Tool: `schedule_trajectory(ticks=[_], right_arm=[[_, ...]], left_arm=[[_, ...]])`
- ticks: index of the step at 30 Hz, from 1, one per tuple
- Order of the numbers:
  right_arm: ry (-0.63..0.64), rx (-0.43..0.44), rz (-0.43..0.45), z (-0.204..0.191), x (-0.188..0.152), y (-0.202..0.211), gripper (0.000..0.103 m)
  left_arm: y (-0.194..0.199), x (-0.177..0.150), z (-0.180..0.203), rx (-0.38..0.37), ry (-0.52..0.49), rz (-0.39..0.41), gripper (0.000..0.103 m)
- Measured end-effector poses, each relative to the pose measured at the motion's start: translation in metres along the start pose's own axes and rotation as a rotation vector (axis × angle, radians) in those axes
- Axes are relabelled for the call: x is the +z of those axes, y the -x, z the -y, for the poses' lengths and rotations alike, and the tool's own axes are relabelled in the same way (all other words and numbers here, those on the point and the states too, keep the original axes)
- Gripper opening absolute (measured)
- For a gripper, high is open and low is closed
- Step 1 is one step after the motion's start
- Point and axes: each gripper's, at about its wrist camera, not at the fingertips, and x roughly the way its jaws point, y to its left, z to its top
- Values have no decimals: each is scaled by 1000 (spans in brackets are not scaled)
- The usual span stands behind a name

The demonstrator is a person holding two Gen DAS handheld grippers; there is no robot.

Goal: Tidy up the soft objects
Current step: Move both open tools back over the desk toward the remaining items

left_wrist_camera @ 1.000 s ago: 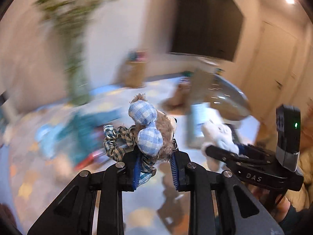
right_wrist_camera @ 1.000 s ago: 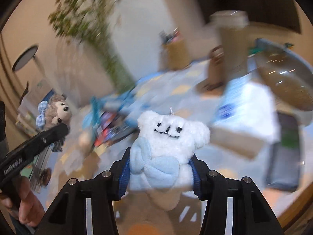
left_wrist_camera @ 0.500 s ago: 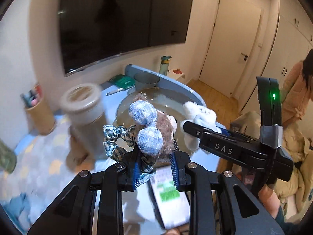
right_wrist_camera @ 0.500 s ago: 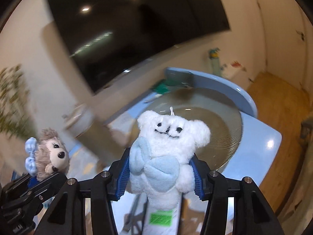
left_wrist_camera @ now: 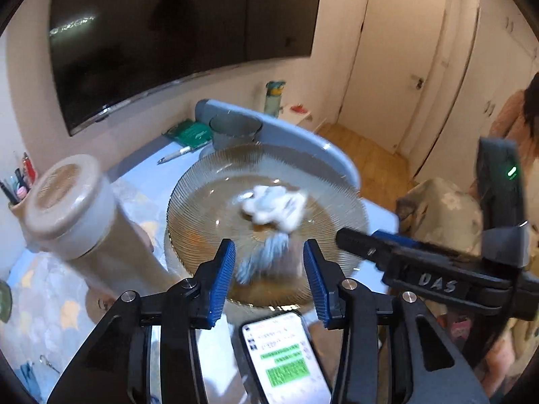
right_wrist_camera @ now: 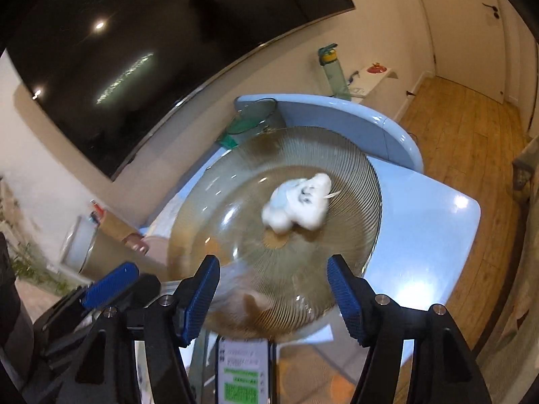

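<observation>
Both claws stand wide open above the ribbed glass bowl (left_wrist_camera: 202, 198), and neither holds anything. The left claw (left_wrist_camera: 268, 272) has its blue pads far apart, and between them, just ahead and lower, I see a blurred blue-grey shape (left_wrist_camera: 262, 257); I think it is the small plush with the checked bow, falling or just landed near the closer rim of the bowl, but the blur is too strong to be sure. The white plush bear (right_wrist_camera: 298, 203) lies inside the bowl, a little beyond the middle, on its side. From the right claw (right_wrist_camera: 273, 298) it lies straight ahead and a little to the right, well apart from the pads. Its long axis runs roughly across the line of the claw, with the head toward the right. The right claw is the nearer one to the bear, the left claw is nearer to the blurred toy. A phone (left_wrist_camera: 286, 360) with a lit screen lies on the blue surface (right_wrist_camera: 434, 245) just under both claws, before the bowl. A tall jar with a pale lid (left_wrist_camera: 64, 202) stands left of the bowl.
</observation>
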Motion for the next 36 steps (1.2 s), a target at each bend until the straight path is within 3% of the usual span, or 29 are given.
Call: schedule_trajectory(ticks=[5,6,9,16,21,28,32,36], right_arm=[[46,52,24,-16,-27,33,65],[58,57,32,-20,-31,39,65],[96,81,48,-36,-46,58,65],[241,210,29,-108,-91,76,66],[407,328,3,-187,-128,78,66],[632,384,19,-275,-180,70,66],[706,369,-18,-296,-209,49,66],[745,350,-66,-307,-231,27,65]], left_arm=[[78,-19,-20,-80,68,130,59],[103,-28,-28,-79,90,170,66],[157,-50,-45,-39,132,248,67],[291,-121,-100,214,255,378,67],[364,-163,-139,486,377,449,67],[370,-217,-184,596,493,427,73],[331,-252,-207,676,519,332,73],[294,-287,-229,668,547,237,73]])
